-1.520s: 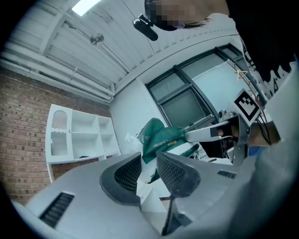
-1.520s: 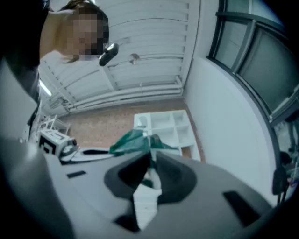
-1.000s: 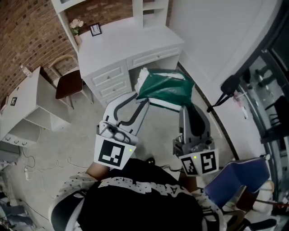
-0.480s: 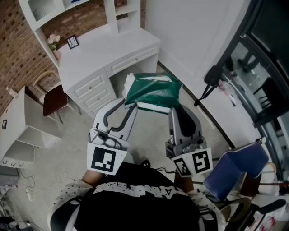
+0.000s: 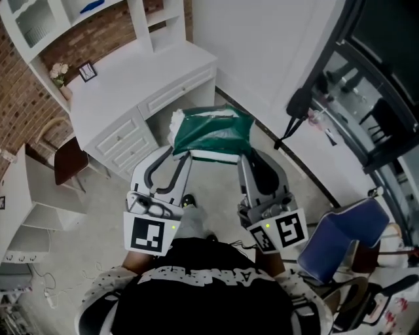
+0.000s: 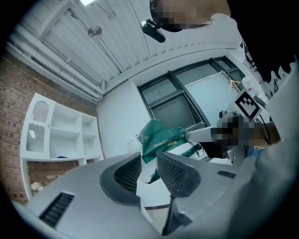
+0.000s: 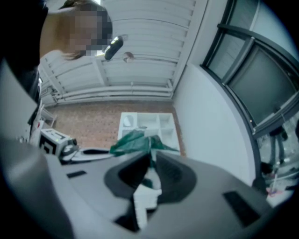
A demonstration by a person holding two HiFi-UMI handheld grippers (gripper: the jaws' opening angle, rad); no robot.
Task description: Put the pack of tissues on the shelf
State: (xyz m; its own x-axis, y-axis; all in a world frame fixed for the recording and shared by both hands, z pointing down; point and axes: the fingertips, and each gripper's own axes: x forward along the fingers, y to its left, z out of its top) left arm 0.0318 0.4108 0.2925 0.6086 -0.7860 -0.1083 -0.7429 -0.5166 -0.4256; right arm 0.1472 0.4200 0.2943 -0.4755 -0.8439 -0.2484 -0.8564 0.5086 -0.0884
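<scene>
Room backed by a red brick wall point(image 5: 26, 98). Left gripper point(image 5: 178, 156) and right gripper point(image 5: 243, 158): grey plastic, ribbed dark pads, held level and side by side. Each is clamped on an edge of the crinkled green-and-white plastic pack of tissues point(image 5: 211, 131), which is in the air beside the white wooden desk point(image 5: 124, 78). White cubby shelf point(image 5: 36, 16) stands beyond.
</scene>
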